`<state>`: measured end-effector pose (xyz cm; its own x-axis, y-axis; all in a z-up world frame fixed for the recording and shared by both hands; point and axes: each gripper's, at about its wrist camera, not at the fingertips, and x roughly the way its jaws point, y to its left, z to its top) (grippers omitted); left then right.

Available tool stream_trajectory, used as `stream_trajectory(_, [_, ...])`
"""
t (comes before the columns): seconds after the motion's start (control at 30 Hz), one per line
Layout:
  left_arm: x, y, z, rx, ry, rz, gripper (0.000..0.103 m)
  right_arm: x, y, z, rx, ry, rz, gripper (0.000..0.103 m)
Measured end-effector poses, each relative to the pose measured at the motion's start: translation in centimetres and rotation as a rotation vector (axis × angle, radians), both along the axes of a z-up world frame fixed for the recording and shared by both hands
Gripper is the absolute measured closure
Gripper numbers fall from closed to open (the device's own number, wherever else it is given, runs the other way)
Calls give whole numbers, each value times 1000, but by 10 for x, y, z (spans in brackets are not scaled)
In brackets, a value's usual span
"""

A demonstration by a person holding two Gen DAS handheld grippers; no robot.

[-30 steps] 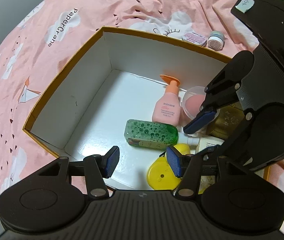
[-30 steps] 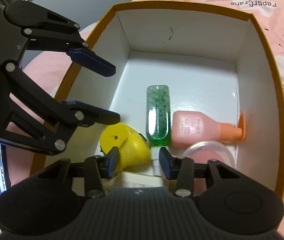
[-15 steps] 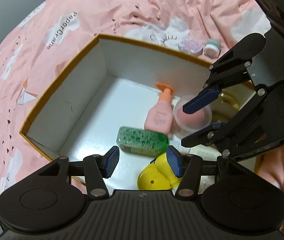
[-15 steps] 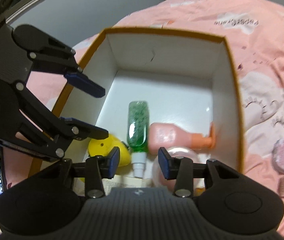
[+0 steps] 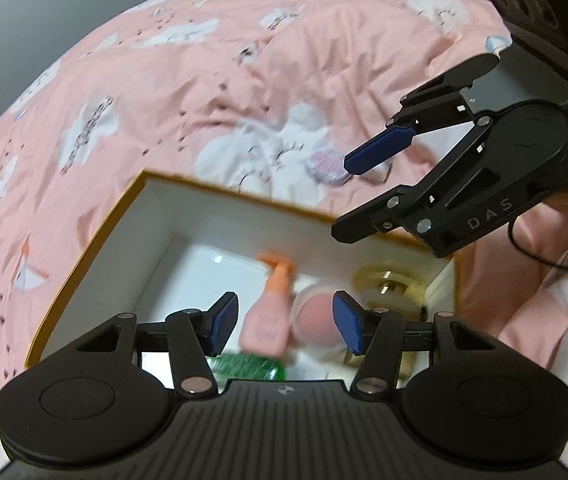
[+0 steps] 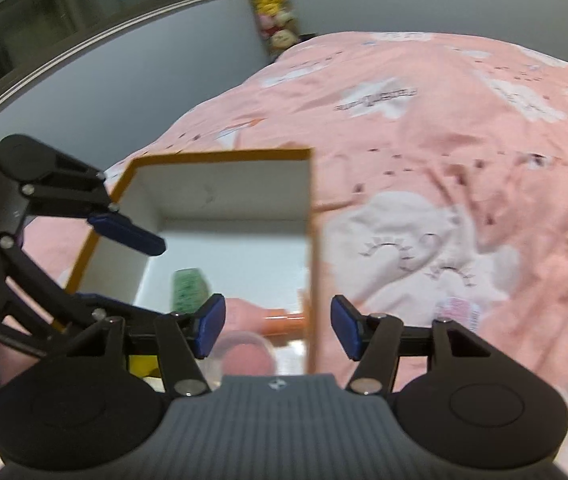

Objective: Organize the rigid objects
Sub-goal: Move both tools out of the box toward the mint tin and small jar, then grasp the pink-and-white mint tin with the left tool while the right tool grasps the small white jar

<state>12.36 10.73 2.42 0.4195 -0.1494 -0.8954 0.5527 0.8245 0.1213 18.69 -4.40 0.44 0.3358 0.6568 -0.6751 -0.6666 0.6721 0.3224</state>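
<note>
A: While both grippers hang over the box (image 5: 84,248), what are the fingers doing?

B: Left gripper (image 5: 285,322) is parted and empty. Right gripper (image 6: 278,326) has just been opening, nothing between.

A: The bottles?

B: Pink bottle (image 5: 268,316) and green bottle (image 5: 250,366) lie lower centre, inside.

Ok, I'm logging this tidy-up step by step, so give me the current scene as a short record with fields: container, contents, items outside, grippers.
container: open cardboard box, orange rim, white inside, on pink quilt
contents: pink pump bottle, green bottle, clear round case with pink puff, gold-topped item, yellow item
items outside: small round pink tin on the quilt beyond the box
left gripper: open, holding nothing
right gripper: jaws just opened, nothing between them, angled toward the tin
</note>
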Motion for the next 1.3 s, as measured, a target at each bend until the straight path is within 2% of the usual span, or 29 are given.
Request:
stream_trajectory(0.2, [11,-30,-1,-46,-19,-43,38,4,-39,-4,-17,-20,-99,39])
stream_trajectory(0.33, [19,-52,-7,-30,-29,-100,38,11,-62,-15,-42,-11,-175,38])
stream_trajectory(0.47, [28,-69,-18,-19,-4,-141,38,16,-77,-33,-60,16,-222,38])
stream_trajectory(0.63, [43,-83,-29,-13,9,-153,40,21,-84,-51,-99,33,-255,38])
stream_trajectory(0.77, [52,-91,-37,-9,29,-163,46,30,-86,-65,-129,49,-277,38])
stream_trajectory(0.93, [61,-97,-50,5,53,-173,48,39,-84,-80,-170,55,-290,40])
stream_trajectory(1.13, [73,-100,-60,9,75,-165,54,47,-79,-99,-217,71,-277,51])
stream_trajectory(1.3, [87,-104,-69,10,91,-153,54,54,-77,-108,-232,83,-265,66])
